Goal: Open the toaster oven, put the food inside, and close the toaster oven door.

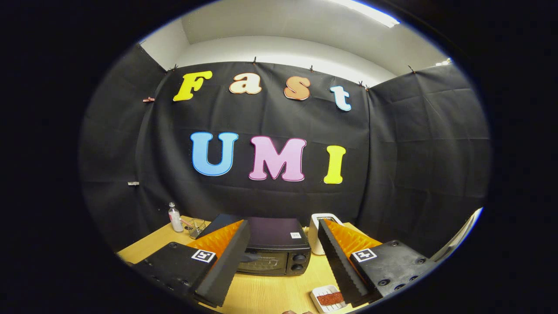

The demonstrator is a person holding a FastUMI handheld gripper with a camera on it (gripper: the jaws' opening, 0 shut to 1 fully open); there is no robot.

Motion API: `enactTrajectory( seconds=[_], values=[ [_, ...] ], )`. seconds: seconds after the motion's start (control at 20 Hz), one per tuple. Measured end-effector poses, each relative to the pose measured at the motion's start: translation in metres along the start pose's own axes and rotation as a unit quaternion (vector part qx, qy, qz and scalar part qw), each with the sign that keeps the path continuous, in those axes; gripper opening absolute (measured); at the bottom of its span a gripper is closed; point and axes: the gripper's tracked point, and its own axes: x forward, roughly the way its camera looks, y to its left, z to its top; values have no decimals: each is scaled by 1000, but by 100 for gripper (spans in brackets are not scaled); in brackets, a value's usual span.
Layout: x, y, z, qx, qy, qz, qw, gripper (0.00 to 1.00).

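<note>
A black toaster oven (274, 248) stands on the wooden table (270, 292), its glass door shut and two knobs at its right side. A small white dish (328, 299) holding a reddish-brown piece of food (330, 298) lies on the table in front of the oven, close to the right finger. My gripper (283, 231) hovers above the table, open wide, with nothing between its fingers. The oven sits just ahead of and between the fingers; the left finger covers its left part.
A white appliance (320, 231) stands right of the oven. Behind the oven's left side are a small clear bottle (175, 218) and a wire holder (197, 226). Black cloth walls close the booth at the back and sides.
</note>
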Motion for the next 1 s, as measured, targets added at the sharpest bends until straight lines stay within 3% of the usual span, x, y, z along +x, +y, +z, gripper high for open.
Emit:
enactTrajectory(
  seconds=[0.45, 1.0],
  values=[
    [42, 11, -26, 18, 42, -9, 999, 97],
    [101, 76, -99, 35, 97, 38, 994, 97]
  ],
)
